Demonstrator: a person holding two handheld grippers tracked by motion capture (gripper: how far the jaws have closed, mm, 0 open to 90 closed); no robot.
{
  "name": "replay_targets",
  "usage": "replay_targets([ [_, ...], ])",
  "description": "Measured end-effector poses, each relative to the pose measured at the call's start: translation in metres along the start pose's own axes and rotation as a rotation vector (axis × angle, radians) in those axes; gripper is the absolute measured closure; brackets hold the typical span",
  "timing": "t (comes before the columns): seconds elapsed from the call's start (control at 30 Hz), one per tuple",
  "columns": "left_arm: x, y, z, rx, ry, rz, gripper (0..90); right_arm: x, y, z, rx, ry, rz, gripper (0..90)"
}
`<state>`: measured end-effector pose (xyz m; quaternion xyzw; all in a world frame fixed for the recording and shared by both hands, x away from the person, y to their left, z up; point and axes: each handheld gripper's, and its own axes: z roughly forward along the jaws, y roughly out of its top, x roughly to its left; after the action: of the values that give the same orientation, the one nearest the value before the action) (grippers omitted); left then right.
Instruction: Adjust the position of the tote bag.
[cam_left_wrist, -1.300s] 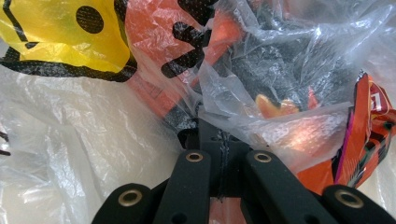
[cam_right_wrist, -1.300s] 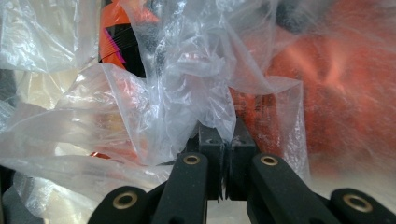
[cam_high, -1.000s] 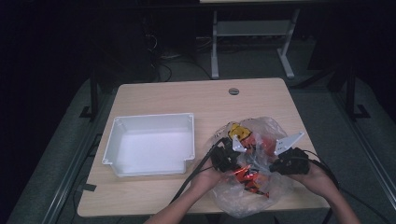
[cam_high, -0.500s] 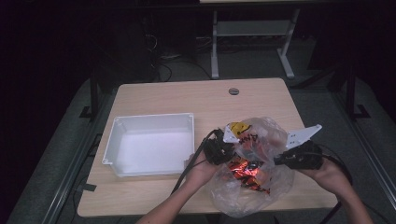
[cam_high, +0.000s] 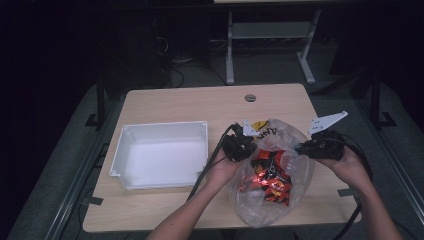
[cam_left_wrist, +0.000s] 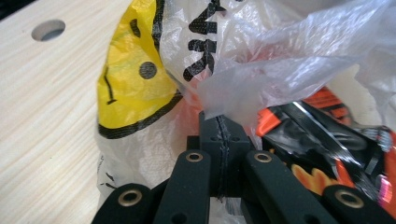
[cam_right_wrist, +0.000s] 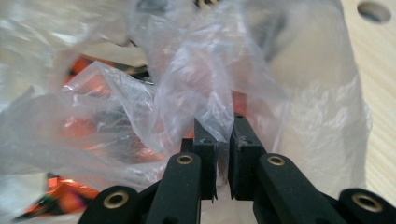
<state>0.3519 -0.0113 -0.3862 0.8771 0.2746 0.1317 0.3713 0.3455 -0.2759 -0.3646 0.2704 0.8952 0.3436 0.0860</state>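
bag: clear plastic bag (cam_high: 272, 172) w/ yellow smiley print is lying on the table's (cam_high: 170, 100) near-right part, mouth being spread apart betw. the two grippers, prob. to open it wide enough to get at the contents.
left gripper: left gripper (cam_high: 239, 146) is sitting at the bag's 9 o'clock rim; in the left gripper view the jaws are pressed fully together w/ a fold of film (cam_left_wrist: 243, 88) pinched betw. them. Is anchoring that side.
right gripper: right gripper (cam_high: 314, 147) is at the bag's 3 o'clock rim; jaws have just been opening a bit. In the right gripper view a narrow gap is showing, film (cam_right_wrist: 212, 100) is running down into it; can't tell if the pads are still biting or letting go.
why held so: both are gripping opposite edges & lifting, so the mouth is gaping upward, not sagging shut. My guess.
contents: orange/black snack packets (cam_high: 265, 175) are piled inside, near the bag's middle to 6 o'clock.
bin: white empty bin (cam_high: 160, 152) is sitting at 9 o'clock from the bag, just beside the left gripper; likely the drop spot.
in the way: loose film is bunching over the packets; left cable (cam_high: 210, 160) is trailing along the bin's right wall toward 6 o'clock.
other: round hole (cam_high: 250, 97) in tabletop at 12 o'clock, well apart from the bag.
risk: thin film may be slipping out of the right jaws.
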Motion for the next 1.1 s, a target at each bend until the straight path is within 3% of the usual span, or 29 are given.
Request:
replay_targets([
  [0.13,0.002,-0.001,0.014,0.025,0.015,-0.020,89.9,-0.015,-0.008,0.019,0.036,-0.008,0.065,81.9],
  [0.27,0.003,-0.003,0.023,0.047,0.034,-0.015,89.8,-0.025,-0.014,0.031,0.058,-0.027,0.110,81.0],
  [0.5,0.003,-0.007,0.025,0.050,0.015,-0.026,83.6,-0.030,-0.015,0.038,0.085,-0.014,0.120,81.9],
  [0.73,0.000,-0.003,0.001,0.002,-0.020,-0.021,73.2,-0.025,-0.013,0.039,0.104,-0.008,0.093,84.2],
  [0.87,-0.003,-0.003,-0.015,-0.008,-0.039,0.008,67.9,-0.020,-0.012,0.040,0.109,0.002,0.076,85.3],
  [0.9,-0.005,-0.004,-0.024,-0.022,-0.063,0.014,66.5,-0.019,-0.012,0.040,0.109,0.006,0.077,85.3],
  [1.1,-0.010,-0.010,-0.045,-0.054,-0.108,0.030,61.8,-0.018,-0.014,0.039,0.104,0.016,0.088,85.9],
])
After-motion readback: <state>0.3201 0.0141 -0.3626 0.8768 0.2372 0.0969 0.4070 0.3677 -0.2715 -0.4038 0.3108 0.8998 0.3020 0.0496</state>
